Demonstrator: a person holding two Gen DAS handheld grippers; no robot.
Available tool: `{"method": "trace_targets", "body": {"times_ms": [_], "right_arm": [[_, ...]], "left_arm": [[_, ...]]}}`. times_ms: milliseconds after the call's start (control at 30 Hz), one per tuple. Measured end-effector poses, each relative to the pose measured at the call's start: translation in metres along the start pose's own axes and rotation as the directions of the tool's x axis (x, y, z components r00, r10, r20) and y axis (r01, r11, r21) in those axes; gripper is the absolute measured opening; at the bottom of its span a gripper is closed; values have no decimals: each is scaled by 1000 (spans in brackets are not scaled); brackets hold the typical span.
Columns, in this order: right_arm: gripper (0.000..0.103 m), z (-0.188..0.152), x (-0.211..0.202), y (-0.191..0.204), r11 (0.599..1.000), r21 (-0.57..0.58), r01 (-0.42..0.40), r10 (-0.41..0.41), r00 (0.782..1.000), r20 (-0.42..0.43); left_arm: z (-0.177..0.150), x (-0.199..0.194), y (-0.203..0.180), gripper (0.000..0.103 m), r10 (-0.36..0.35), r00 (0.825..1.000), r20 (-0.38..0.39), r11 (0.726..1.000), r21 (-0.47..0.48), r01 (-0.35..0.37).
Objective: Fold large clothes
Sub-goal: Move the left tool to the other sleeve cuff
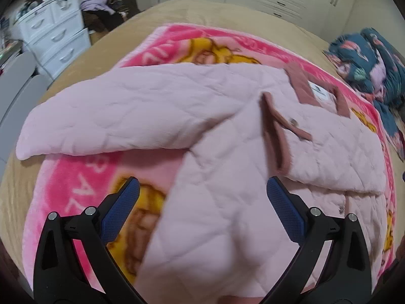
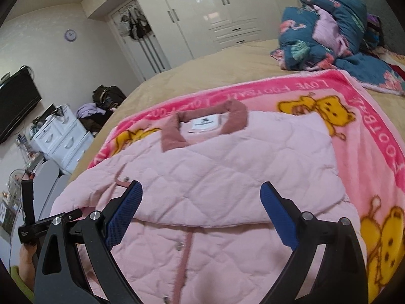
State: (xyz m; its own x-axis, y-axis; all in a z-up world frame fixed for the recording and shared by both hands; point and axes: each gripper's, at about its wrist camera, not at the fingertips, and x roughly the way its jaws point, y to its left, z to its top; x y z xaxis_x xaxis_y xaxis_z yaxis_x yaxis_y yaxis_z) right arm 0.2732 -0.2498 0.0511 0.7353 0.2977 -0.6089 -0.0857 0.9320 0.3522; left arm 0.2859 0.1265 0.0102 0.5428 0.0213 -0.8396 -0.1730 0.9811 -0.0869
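Both grippers, left (image 1: 202, 197) and right (image 2: 201, 202), fingers spread and empty, above the quilted jacket (image 2: 227, 174); slippery padding may let folded sleeves spring open.

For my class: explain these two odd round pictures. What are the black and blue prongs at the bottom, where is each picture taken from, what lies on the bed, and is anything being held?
No robot here: a person holds a pair of tongs in each hand, with a wide-angle camera on each looking along its prongs. One picture is from the left tongs, the other from the right tongs. The blue parts are grip pads. On the tan bed lies a pink cartoon blanket, and on it a pale pink quilted jacket with a darker collar, one sleeve stretched sideways. A blue bundle of bedding sits behind. Both tongs stand open above the jacket, holding nothing.
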Motion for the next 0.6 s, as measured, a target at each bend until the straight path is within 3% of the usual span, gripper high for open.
{"method": "trace_targets", "body": {"times_ms": [433,600], "right_arm": [[94,6,23,80,991,-120,-64,62,998,-25],[94,0,37,119,980,-173,-101,94,994,-49]], "left_arm": [[3,-11,84,94,68,996,49,983,-172,-59],[-3,-11,109,94,81,996,43,979,-194,-71]]}}
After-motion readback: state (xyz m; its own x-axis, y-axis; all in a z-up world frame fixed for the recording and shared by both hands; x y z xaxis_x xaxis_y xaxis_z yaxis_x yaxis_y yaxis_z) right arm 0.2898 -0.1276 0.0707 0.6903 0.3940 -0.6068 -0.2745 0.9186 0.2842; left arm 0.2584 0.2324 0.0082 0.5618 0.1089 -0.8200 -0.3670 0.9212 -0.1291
